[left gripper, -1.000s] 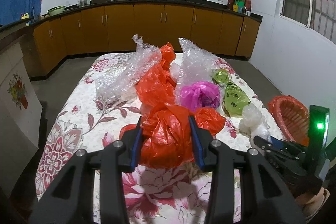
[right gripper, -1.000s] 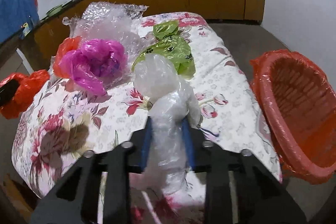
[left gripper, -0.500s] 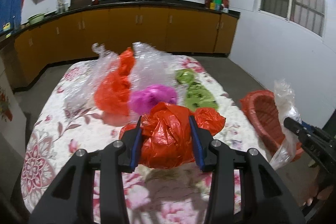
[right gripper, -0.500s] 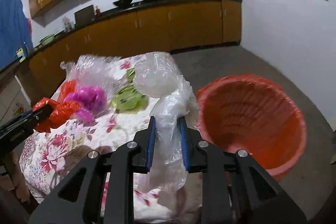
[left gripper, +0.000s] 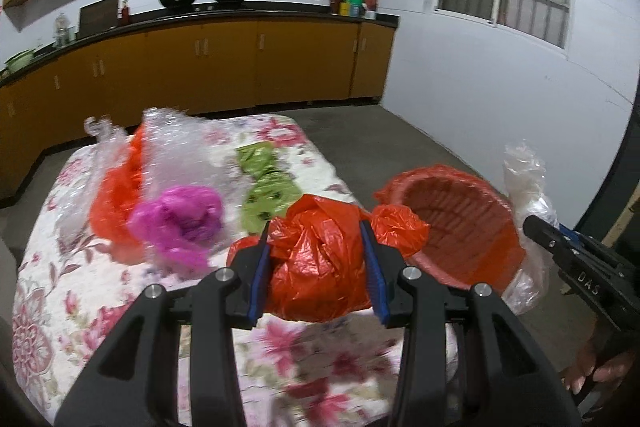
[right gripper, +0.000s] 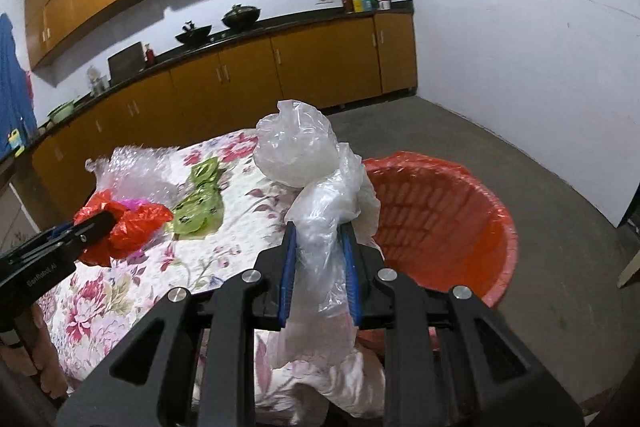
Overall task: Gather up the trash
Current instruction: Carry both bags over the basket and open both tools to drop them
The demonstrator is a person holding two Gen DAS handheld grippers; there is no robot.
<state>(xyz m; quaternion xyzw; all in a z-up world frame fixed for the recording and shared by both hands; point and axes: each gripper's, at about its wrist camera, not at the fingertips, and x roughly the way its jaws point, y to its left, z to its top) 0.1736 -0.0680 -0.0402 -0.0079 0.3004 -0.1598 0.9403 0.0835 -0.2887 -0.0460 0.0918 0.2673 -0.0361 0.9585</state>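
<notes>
My left gripper (left gripper: 316, 263) is shut on a crumpled red plastic bag (left gripper: 320, 267) and holds it above the right edge of the flowered table (left gripper: 100, 307). My right gripper (right gripper: 318, 255) is shut on a clear plastic bag (right gripper: 316, 187), held up beside the red basket (right gripper: 440, 219). The basket (left gripper: 452, 223) stands on the floor to the right of the table. The right gripper with its clear bag (left gripper: 528, 195) also shows in the left wrist view. On the table lie a pink bag (left gripper: 180, 223), green bags (left gripper: 268, 191), an orange bag (left gripper: 116, 199) and bubble wrap (left gripper: 172, 147).
Orange kitchen cabinets (left gripper: 200, 67) with a dark counter run along the back wall. A white wall (left gripper: 500, 99) with a window stands to the right. Grey floor (right gripper: 520, 167) lies around the basket.
Both grippers have swung right with their bags, away from the table's middle and toward the red basket. The right gripper has lifted the clear bag off the table.
</notes>
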